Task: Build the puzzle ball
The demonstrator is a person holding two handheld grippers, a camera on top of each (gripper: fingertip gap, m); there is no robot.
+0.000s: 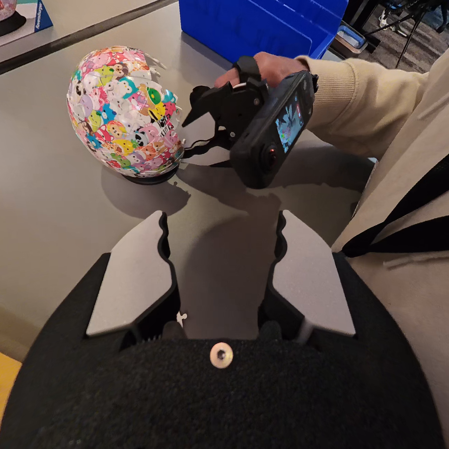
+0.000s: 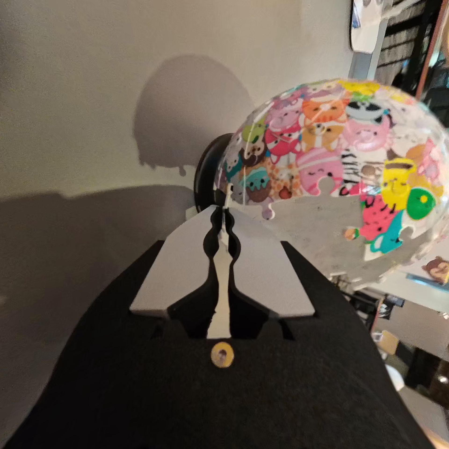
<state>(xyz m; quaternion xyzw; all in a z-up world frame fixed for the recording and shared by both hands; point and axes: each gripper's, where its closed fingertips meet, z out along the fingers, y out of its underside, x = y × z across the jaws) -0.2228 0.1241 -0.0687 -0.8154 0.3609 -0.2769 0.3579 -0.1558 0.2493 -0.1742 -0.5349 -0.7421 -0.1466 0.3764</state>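
Note:
The colourful puzzle ball point(image 1: 121, 111) stands on a black ring stand point(image 1: 150, 178) on the grey table point(image 1: 48, 218). In the right wrist view the ball point(image 2: 340, 175) shows a grey opening point(image 2: 315, 218) with jagged puzzle edges. My right gripper point(image 2: 220, 209) is shut on a thin white puzzle piece point(image 2: 228, 198), seen edge-on. It holds the piece at the ball's lower edge, next to the stand point(image 2: 206, 170). It also shows in the left wrist view point(image 1: 185, 143), held by a hand. My left gripper point(image 1: 222, 216) is wide open and empty above bare table, nearer than the ball.
A loose white puzzle piece point(image 1: 181, 317) lies on the table by my left gripper's base. A blue bin point(image 1: 255, 26) stands behind the ball. The puzzle's box point(image 1: 21, 19) sits at the far left. A person's beige sleeve point(image 1: 364, 102) fills the right side. The grippers' ends are close to 20 cm from one another. From the right gripper's tips to the grey opening point(image 2: 315, 218) is close to 8 cm.

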